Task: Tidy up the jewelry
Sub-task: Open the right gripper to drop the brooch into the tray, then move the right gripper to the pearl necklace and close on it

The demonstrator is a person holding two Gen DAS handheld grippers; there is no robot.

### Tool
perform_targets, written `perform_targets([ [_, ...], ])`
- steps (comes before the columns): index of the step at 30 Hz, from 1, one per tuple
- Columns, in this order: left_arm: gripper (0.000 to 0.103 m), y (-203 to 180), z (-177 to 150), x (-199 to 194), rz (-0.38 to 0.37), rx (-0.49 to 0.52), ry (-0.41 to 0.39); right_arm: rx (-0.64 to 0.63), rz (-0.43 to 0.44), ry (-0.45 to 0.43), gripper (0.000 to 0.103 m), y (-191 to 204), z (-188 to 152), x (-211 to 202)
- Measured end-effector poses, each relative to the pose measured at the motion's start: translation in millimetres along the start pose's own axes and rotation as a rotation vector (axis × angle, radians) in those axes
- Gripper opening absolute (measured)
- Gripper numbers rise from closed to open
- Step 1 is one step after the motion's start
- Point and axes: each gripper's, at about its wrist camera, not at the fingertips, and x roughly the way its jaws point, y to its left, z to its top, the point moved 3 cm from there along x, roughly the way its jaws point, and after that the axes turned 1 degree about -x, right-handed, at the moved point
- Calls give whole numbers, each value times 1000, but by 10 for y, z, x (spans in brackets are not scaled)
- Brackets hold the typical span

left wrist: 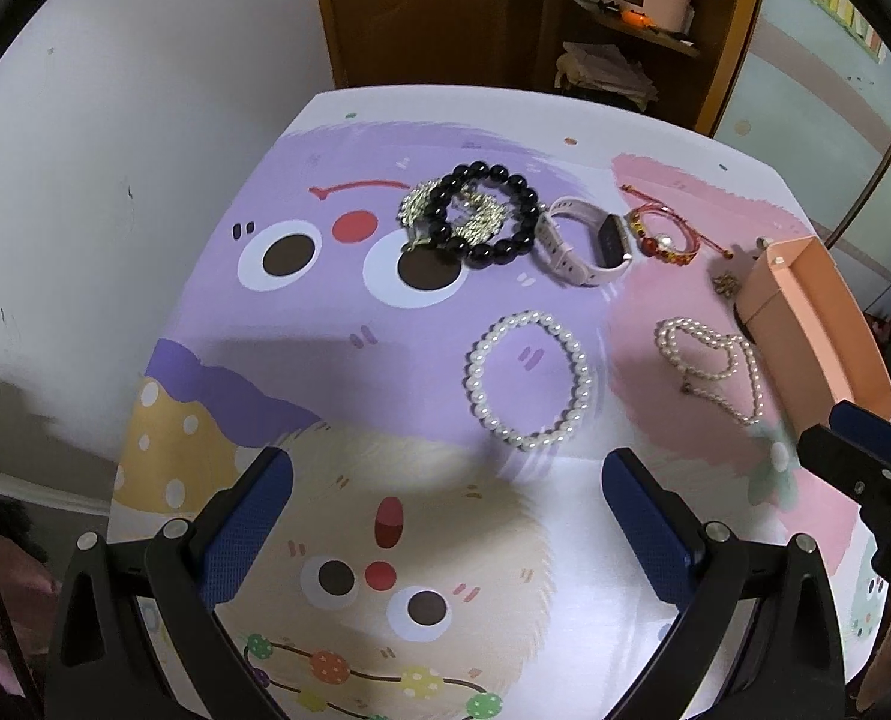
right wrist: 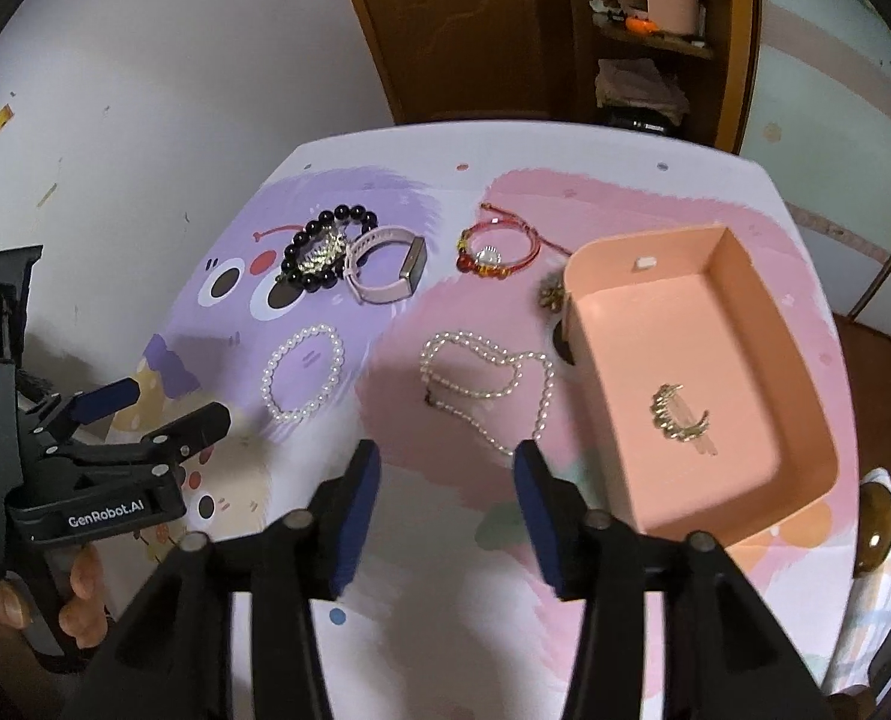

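Observation:
A pink box (right wrist: 589,324) stands at the right of the table with a gold clip (right wrist: 679,414) inside. On the mat lie a pearl bracelet (left wrist: 475,360), a pearl necklace (right wrist: 445,354), a black bead bracelet (left wrist: 481,252) over a silver chain (left wrist: 475,216), a pink watch (left wrist: 565,264) and a red string bracelet (left wrist: 661,246). My left gripper (left wrist: 445,468) hovers open and empty just short of the pearl bracelet. Above the mat, near the necklace, my right gripper (right wrist: 447,456) is open with nothing between its fingers.
A small gold ornament (right wrist: 550,294) lies against the box's far left corner. The cartoon-printed table (left wrist: 349,102) ends at a white wall on the left. Behind it stand a wooden door and shelves. A hand (right wrist: 85,594) holds the left gripper's handle.

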Motion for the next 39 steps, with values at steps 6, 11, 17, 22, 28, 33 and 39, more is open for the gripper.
perform_targets([
  [6,102,89,-9,106,-3,-15,15,30,-5,36,53,-33,-36,177],
  [11,102,169,2,203,-12,-33,28,45,-14,43,61,-90,-27,281],
  [17,102,214,3,346,-43,-53,61,47,-23,58,61,-124,-8,412],
  [22,90,184,31,436,-56,-44,71,41,-37,64,61,-151,8,508],
  [28,80,35,126,571,-86,-31,102,1,-63,53,61,-132,32,555],
  [33,64,-47,181,654,-69,-28,112,-48,-81,55,61,-62,44,619],
  [39,63,-120,249,717,-23,6,113,-85,-106,38,62,-11,76,681],
])
